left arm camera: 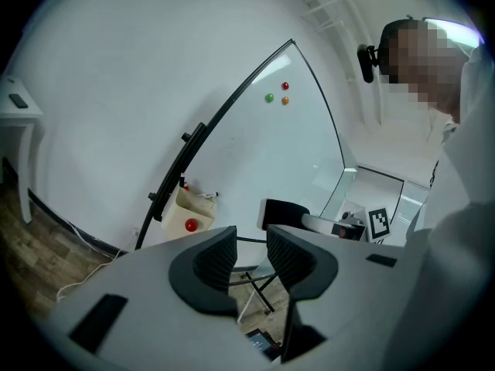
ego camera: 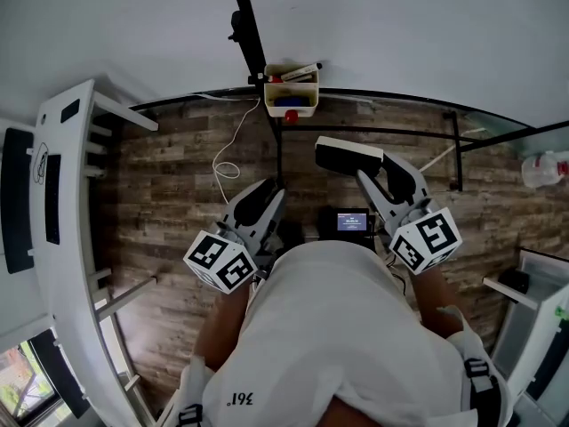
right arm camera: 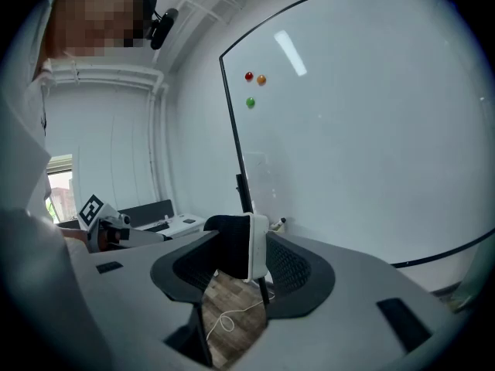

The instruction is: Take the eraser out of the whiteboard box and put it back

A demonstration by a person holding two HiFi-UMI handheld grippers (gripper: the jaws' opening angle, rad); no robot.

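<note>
A cream whiteboard box, hung on the board's black frame and holding markers and a blue item, sits above a wood-plank floor. The rectangular eraser, white-backed with dark felt, is clamped between the ribbed pads of the right gripper, well short of the box. The left gripper is narrowly parted, holding nothing.

The box hangs on the whiteboard, ahead of the eraser, which sits in the right claw, right of the left claw.
</note>
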